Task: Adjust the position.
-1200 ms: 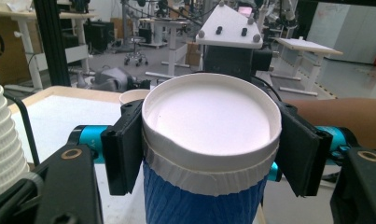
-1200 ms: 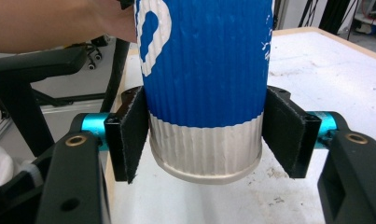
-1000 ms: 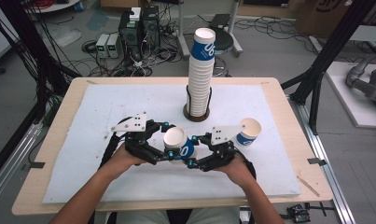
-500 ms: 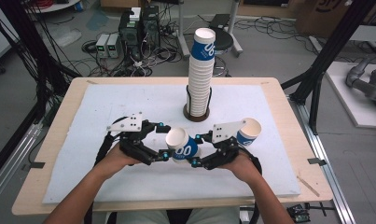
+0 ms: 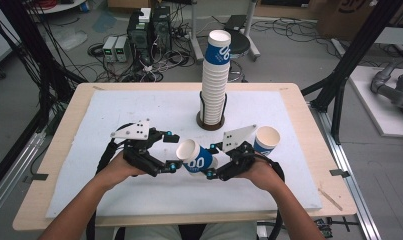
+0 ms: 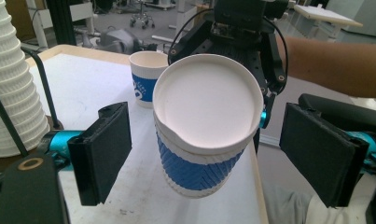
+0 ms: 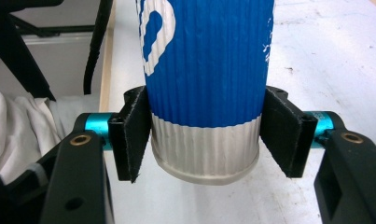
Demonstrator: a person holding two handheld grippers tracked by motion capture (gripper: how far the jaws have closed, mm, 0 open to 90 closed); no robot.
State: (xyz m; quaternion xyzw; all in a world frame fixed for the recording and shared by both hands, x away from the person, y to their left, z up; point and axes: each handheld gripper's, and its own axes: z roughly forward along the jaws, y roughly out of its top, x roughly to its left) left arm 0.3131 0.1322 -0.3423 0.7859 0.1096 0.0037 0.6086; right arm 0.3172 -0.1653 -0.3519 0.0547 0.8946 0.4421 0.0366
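Note:
A blue-and-white ribbed paper cup (image 5: 196, 157) is held off the mat, tipped on its side with its mouth toward the left gripper. My right gripper (image 5: 211, 161) is shut on it near its base, and in the right gripper view both pads (image 7: 134, 135) press the cup (image 7: 204, 70). My left gripper (image 5: 172, 151) is open. In the left gripper view its pads (image 6: 104, 149) stand on either side of the cup (image 6: 206, 121), with a gap on each side. The cup's inside is white and empty.
A second paper cup (image 5: 266, 140) stands upright on the white mat (image 5: 139, 110) to the right of my right hand. A tall stack of cups (image 5: 215, 80) sits in a round holder at the back middle. The wooden table edge (image 5: 309, 130) frames the mat.

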